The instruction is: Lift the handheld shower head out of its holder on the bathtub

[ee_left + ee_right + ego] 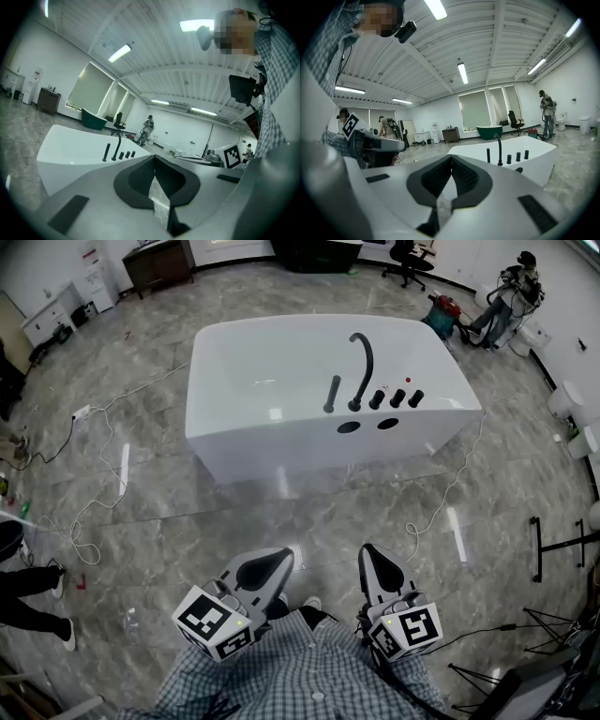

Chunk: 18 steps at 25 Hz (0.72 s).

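Observation:
The white bathtub [244, 343] stands in the middle of the floor, well ahead of me. On its near rim the black handheld shower head [332, 395] stands upright in its holder, left of the curved black faucet [364, 357] and three black knobs [396, 397]. The shower head [106, 152] also shows small and far off in the left gripper view, and the shower head [488, 155] in the right gripper view. My left gripper [284, 557] [154, 158] and right gripper [367, 551] [451, 157] are held close to my body, both shut with nothing between the jaws, far from the tub.
White cables [103, 484] trail over the marble floor left of the tub, and another cable [441, 502] runs at its right. A tripod [562, 549] stands at the right. A person [502, 301] works at the back right near a red vacuum [445, 310]. Someone's legs [33, 592] show at the left.

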Tool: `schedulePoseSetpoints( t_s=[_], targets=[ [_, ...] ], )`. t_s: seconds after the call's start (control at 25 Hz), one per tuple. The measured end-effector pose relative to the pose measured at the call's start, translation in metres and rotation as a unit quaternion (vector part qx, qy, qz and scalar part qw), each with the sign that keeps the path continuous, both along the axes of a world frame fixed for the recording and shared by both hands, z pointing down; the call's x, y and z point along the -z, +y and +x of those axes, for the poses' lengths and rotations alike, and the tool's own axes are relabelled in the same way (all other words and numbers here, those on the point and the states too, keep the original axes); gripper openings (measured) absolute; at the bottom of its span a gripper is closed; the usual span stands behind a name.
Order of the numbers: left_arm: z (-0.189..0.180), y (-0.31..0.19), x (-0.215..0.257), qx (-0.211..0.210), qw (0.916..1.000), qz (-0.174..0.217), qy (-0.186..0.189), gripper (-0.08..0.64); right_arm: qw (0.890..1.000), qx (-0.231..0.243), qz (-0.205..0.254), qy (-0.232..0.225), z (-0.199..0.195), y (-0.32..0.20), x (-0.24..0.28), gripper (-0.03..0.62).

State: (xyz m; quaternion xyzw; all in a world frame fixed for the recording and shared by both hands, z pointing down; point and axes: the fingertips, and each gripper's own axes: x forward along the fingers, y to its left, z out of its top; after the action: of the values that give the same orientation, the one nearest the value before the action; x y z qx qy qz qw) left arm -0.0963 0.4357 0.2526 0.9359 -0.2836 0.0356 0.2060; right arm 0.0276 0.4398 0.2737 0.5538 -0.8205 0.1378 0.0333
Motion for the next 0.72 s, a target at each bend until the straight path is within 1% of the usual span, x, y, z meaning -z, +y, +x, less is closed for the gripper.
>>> schedulePoseSetpoints(
  t_s=[0.28, 0.56, 0.72],
  targets=[
    [-0.001, 0.003, -0.005, 0.019, 0.9997, -0.011, -0.006, 0.006, 1.0, -0.007, -0.01, 0.001, 0.014, 0.004, -0.003, 0.017],
    [0.011, 0.011, -0.009, 0.039, 0.9991, -0.009, -0.01, 0.007, 1.0, -0.002, -0.013, 0.0, 0.035, 0.011, -0.009, 0.017],
    [0.02, 0.012, -0.005, 0.05, 0.9986, -0.007, -0.013, 0.007, 1.0, 0.002, -0.013, 0.015, 0.047, 0.011, -0.007, 0.017]
  ],
)
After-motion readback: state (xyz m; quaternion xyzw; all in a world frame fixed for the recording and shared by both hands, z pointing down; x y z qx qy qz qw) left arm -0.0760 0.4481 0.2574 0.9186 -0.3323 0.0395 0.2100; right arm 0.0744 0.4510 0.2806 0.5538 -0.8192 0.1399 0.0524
